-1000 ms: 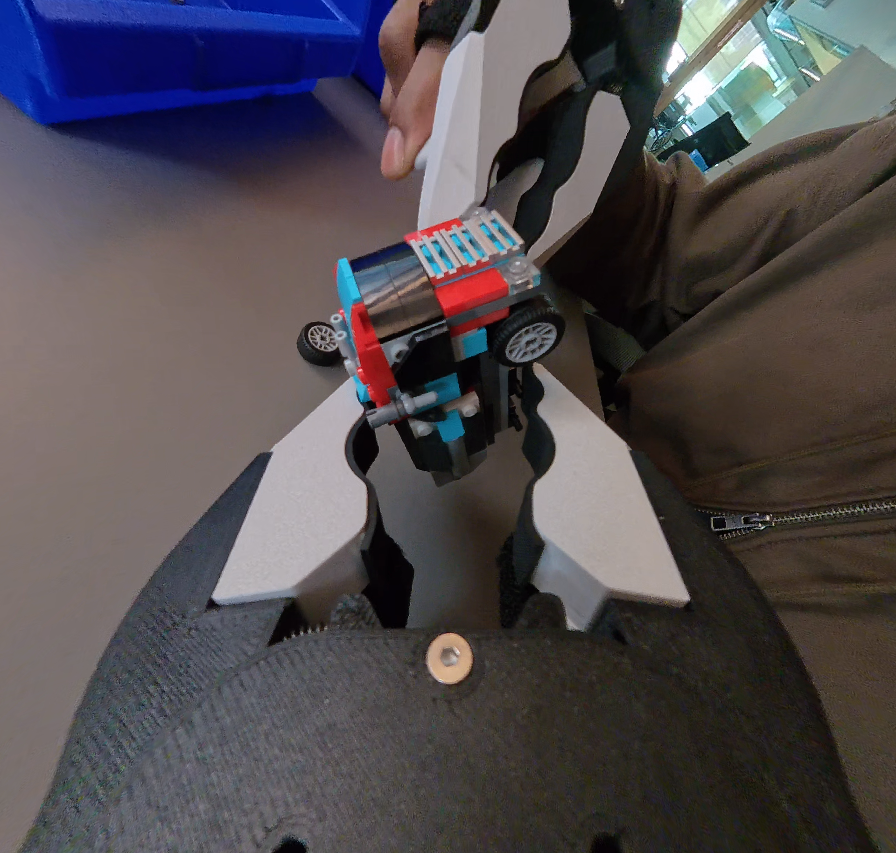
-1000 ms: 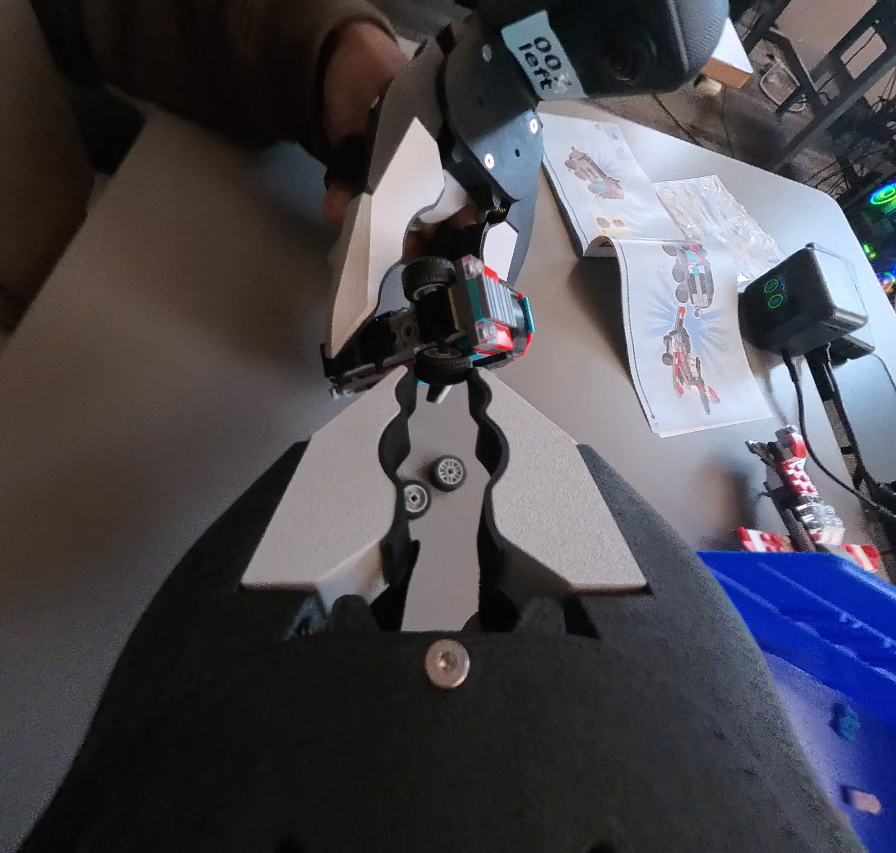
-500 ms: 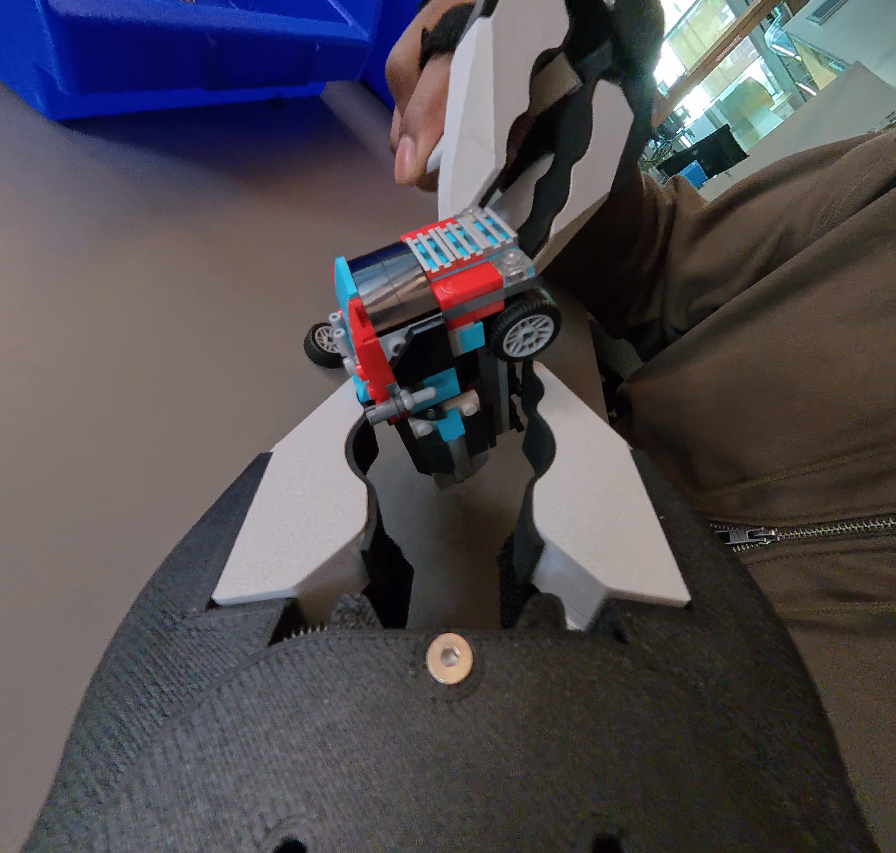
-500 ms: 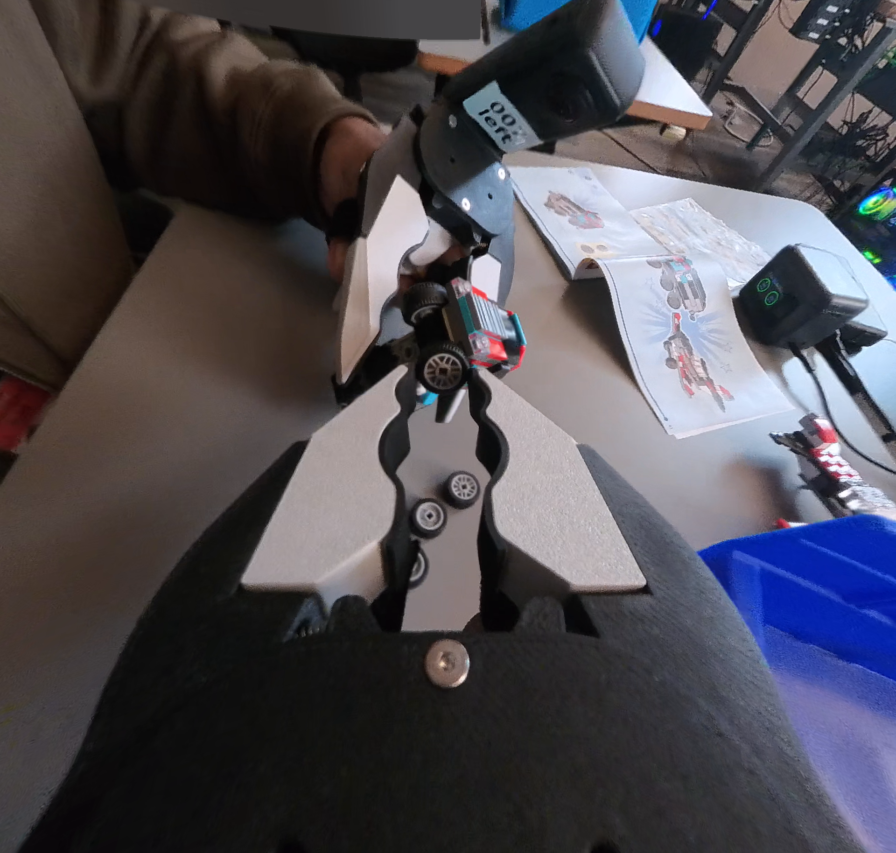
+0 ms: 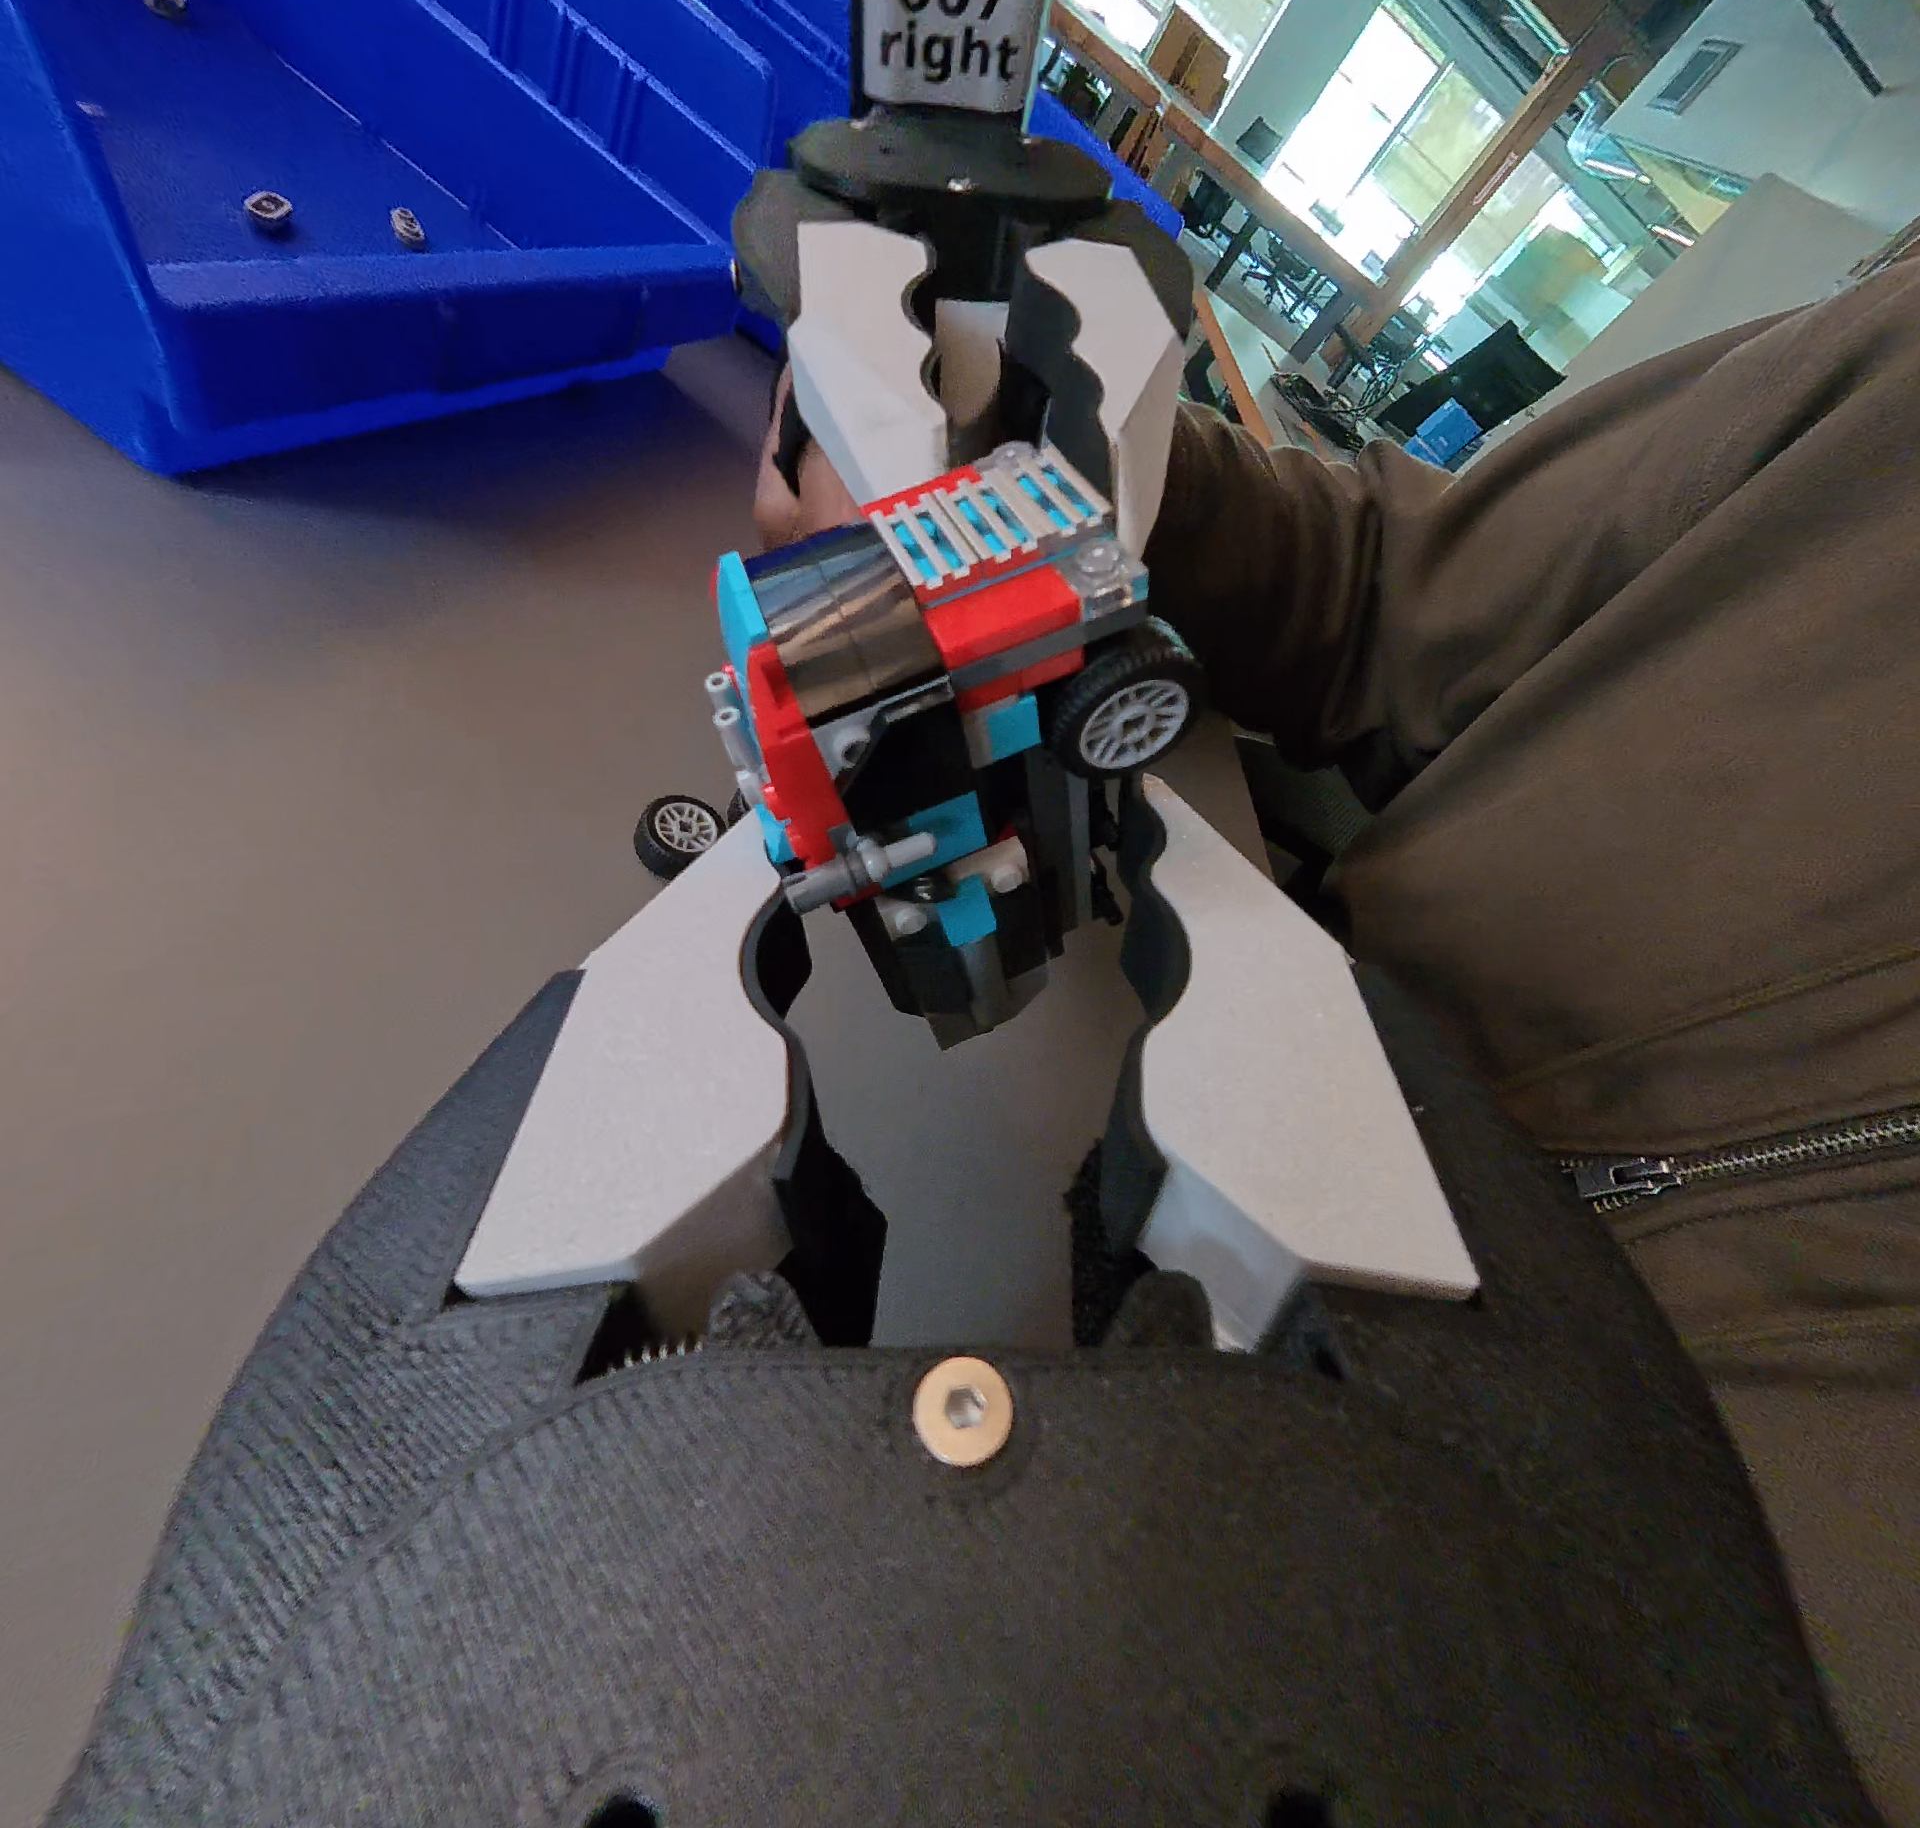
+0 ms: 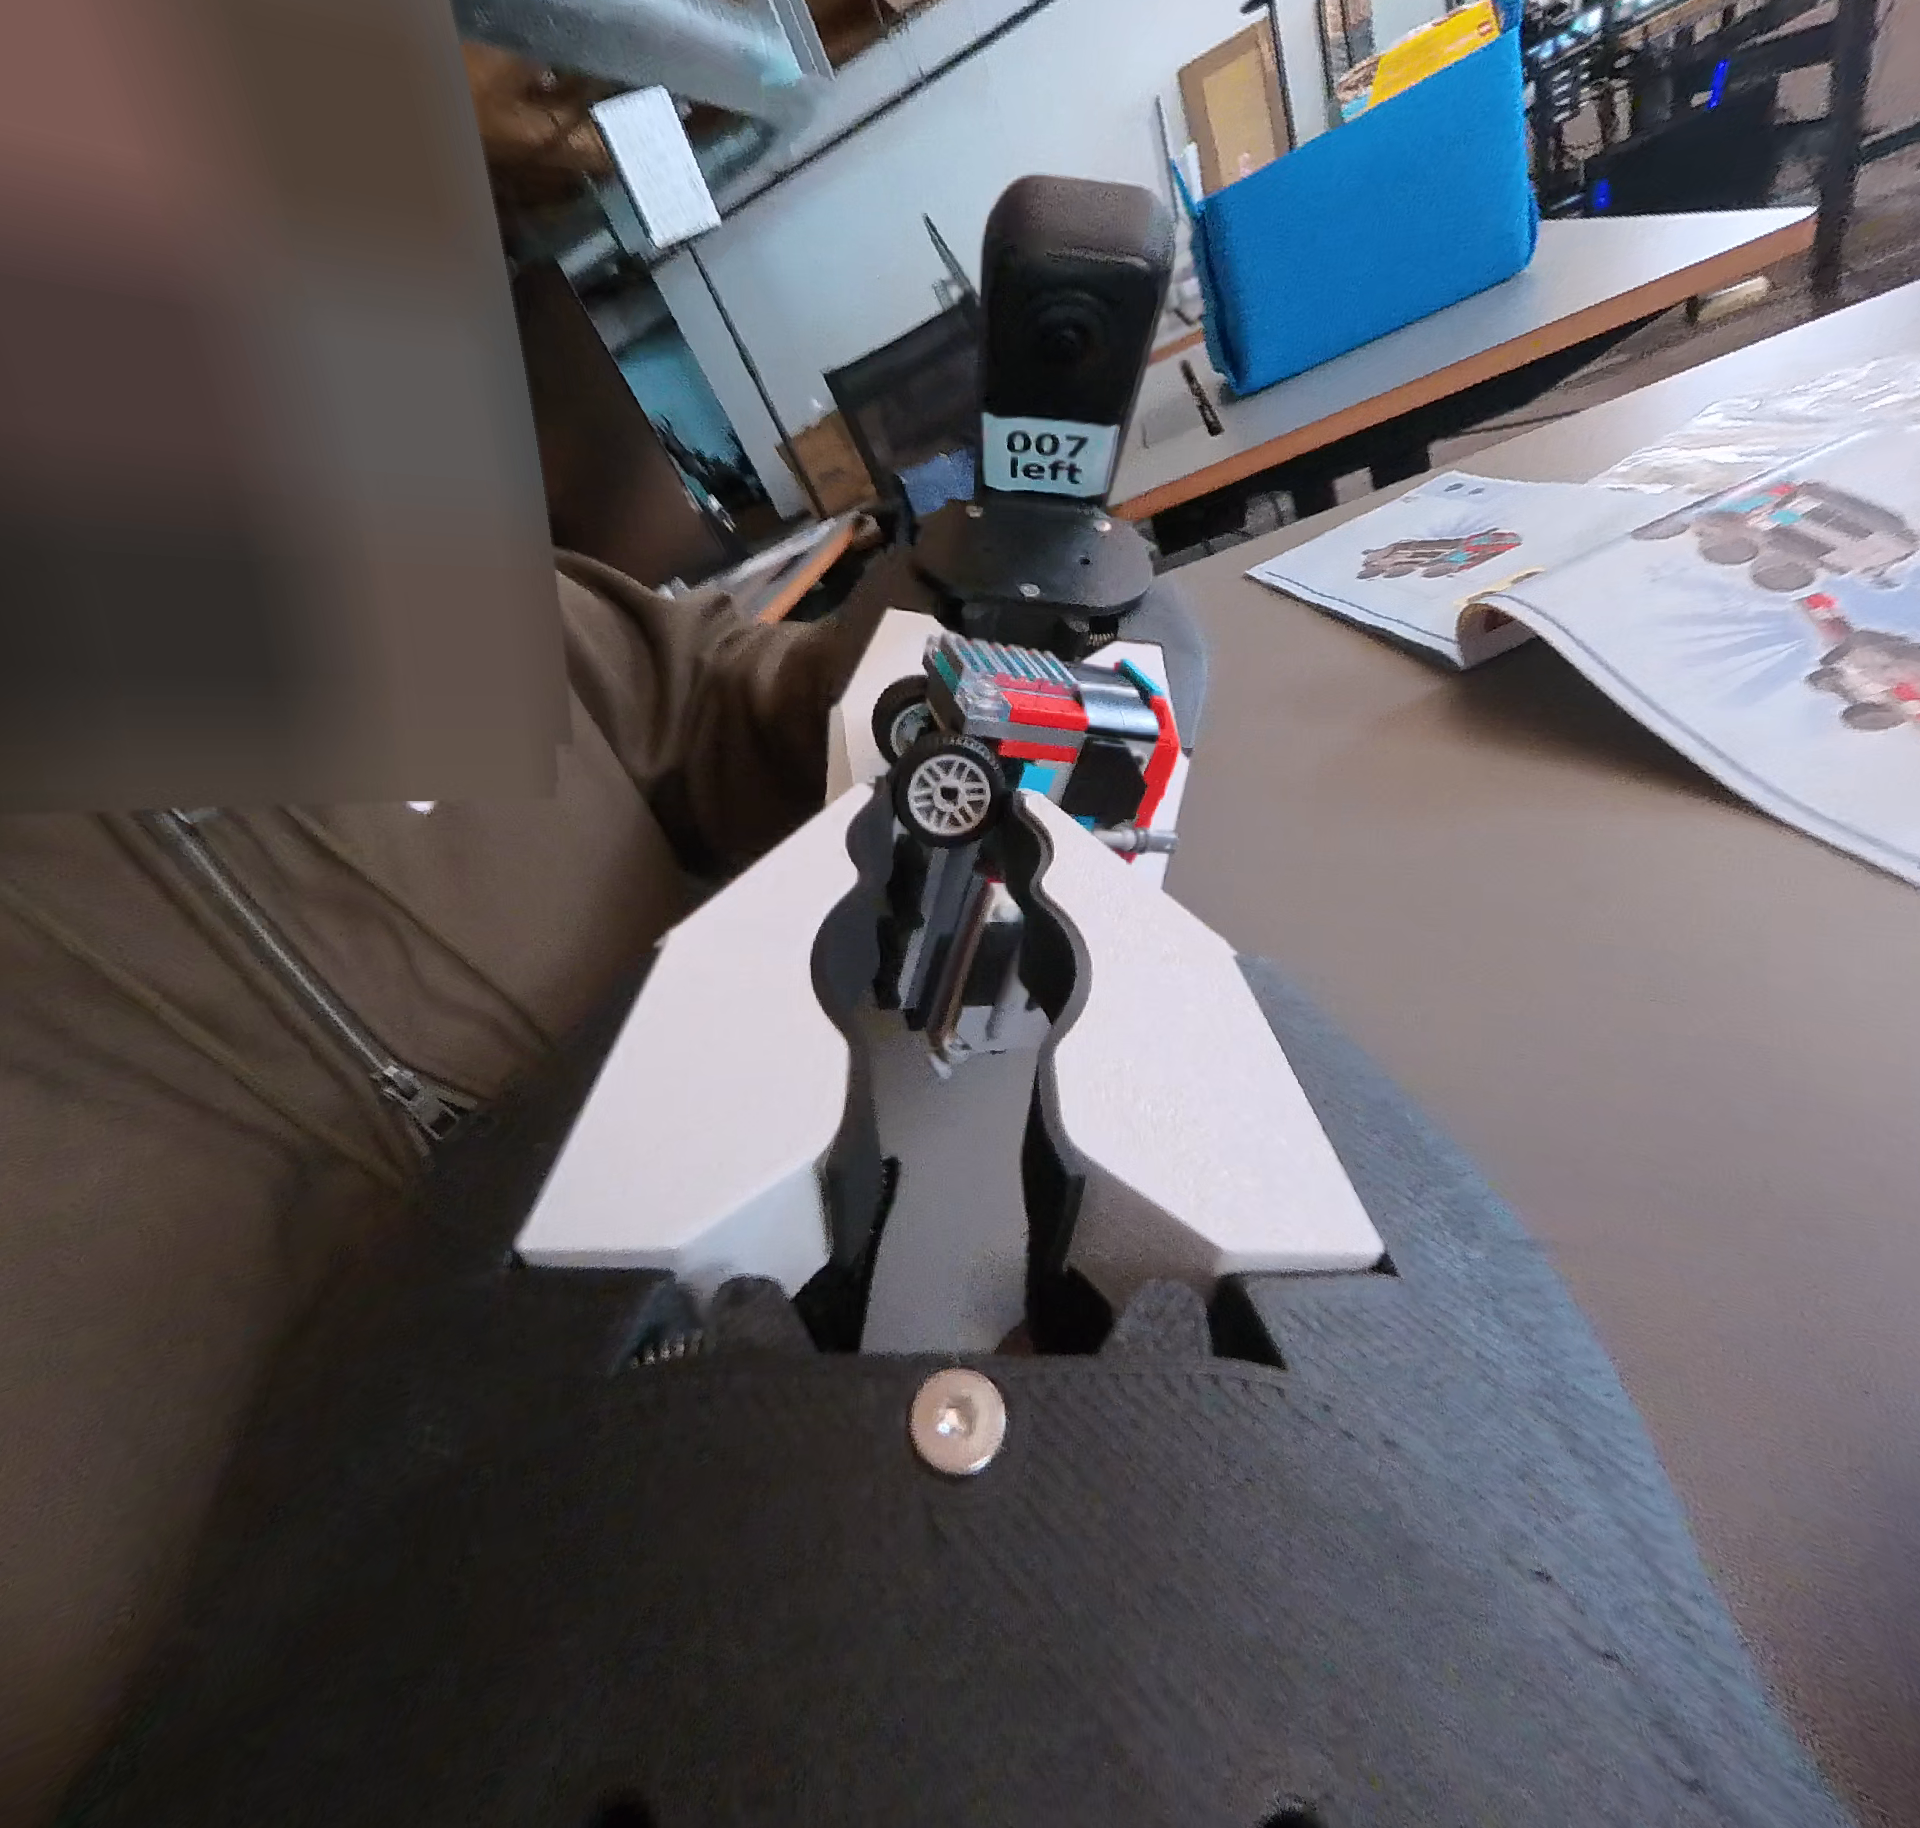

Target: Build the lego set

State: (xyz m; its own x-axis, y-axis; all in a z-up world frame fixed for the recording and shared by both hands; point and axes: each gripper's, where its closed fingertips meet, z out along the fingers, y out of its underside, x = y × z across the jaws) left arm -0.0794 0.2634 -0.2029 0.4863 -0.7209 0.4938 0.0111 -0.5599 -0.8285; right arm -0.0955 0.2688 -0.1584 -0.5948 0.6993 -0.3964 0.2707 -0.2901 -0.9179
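Note:
A red, turquoise and black toy brick truck [image 5: 894,698] hangs in the air between my two grippers, which face each other. My left gripper [image 5: 951,822] is shut on it: one pad presses the cab side and the other the chassis. In the right wrist view the truck [image 6: 1081,729] shows its other side. My right gripper [image 6: 951,812] is shut on the tyre of one of the truck's wheels [image 6: 951,791], and the chassis hangs below its fingers. In the left wrist view the right gripper [image 5: 997,521] comes from behind the truck, with its tips hidden by the truck's hood.
A loose wheel [image 5: 681,828] lies on the grey table [image 5: 260,947] left of my left finger. A blue bin [image 5: 364,220] stands at the back left. An open instruction booklet [image 6: 1662,615] lies to the right. The person's brown jacket [image 5: 1610,843] is close by. One gripper's finger ends stand about 4 cm off the other's.
The right gripper has rolled upright around the wheel it grips, and its view has swung up from the table. The truck has stayed put in the left grasp.

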